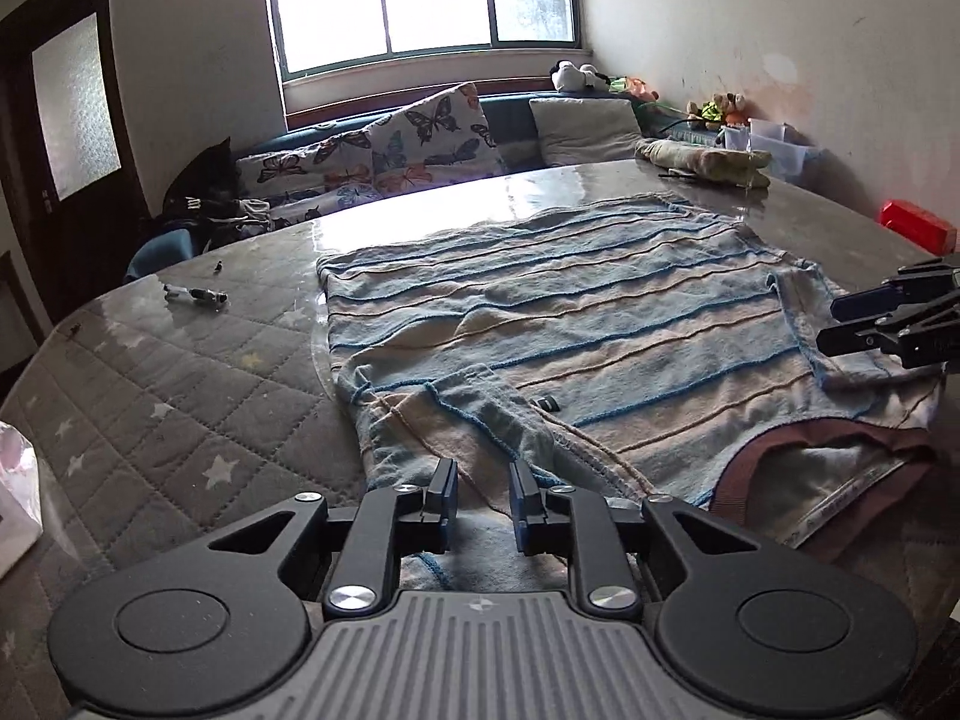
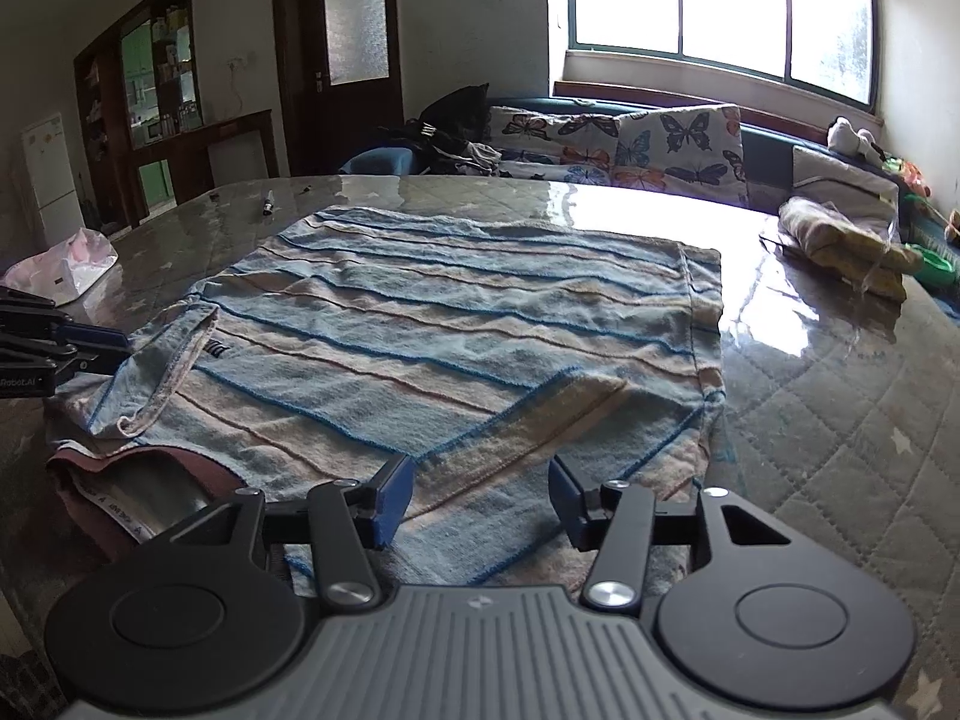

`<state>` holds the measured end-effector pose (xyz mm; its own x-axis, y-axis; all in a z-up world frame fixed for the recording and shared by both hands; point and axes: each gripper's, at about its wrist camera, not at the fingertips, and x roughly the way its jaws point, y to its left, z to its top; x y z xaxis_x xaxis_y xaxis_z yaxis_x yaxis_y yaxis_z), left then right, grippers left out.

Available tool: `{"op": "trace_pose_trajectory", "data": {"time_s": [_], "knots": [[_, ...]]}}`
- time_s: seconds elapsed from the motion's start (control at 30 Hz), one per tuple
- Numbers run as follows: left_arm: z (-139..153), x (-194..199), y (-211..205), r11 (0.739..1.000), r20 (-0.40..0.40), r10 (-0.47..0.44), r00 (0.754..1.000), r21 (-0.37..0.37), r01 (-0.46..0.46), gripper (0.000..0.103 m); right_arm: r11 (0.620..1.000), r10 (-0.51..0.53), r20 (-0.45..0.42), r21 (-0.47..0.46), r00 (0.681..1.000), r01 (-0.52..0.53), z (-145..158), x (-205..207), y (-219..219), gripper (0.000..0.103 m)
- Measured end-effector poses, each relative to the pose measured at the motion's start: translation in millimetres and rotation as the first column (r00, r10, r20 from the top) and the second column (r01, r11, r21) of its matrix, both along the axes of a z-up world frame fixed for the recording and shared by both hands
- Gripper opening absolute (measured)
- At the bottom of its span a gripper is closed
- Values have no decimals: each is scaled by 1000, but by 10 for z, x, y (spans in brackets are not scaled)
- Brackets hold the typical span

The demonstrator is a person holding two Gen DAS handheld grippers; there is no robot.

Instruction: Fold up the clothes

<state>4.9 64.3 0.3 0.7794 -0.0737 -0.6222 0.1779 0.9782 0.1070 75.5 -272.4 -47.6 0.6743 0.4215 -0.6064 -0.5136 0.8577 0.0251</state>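
A glossy counter (image 1: pixel 198 396) with a quilted, star-printed grey cover under its clear top fills a lived-in room. At the near edge, the left tongs (image 1: pixel 483 495) stand a narrow gap apart over the folded-in sleeve (image 1: pixel 480 420) of a striped shirt (image 1: pixel 570 312), with cloth lying between the jaws but not pinched. The right tongs (image 2: pixel 480 498) stand about half open above the other folded sleeve (image 2: pixel 540 420), holding nothing. The shirt lies flat across the middle of the counter, pale blue and beige terry with thin blue and brown stripes, its maroon collar (image 1: pixel 840 450) toward the near edge. A white neck label (image 2: pixel 120 516) carries print too small to read. The left tongs' body, seen from the right wrist, reads "Robot.AI". Toward the far right corner lies a rolled cloth bundle (image 1: pixel 702 159); beyond the counter, butterfly cushions (image 1: pixel 420 144) under a bright window (image 1: pixel 420 0).
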Motion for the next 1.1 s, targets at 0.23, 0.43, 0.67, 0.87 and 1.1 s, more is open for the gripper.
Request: {"op": "trace_pose_trajectory", "data": {"time_s": [0.23,0.43,0.67,0.87,1.1], "knots": [[-11,-47,-10,1000,7,-11,1000,2,11,21,998,70,28,9,997,-70,168,-99,178,56],[-64,-72,-89,997,11,-49,999,60,48,21,974,226,12,27,974,-227,241,-166,530,50],[-55,-80,-52,999,21,-38,999,23,38,21,917,397,-52,78,916,-392,248,-196,963,30],[-73,-93,15,999,21,-27,999,-24,27,21,879,478,-96,66,873,-473,112,-197,1313,17],[-93,-99,61,997,21,-22,1000,-69,23,21,871,491,-122,54,862,-489,3,-182,1510,16]]}}
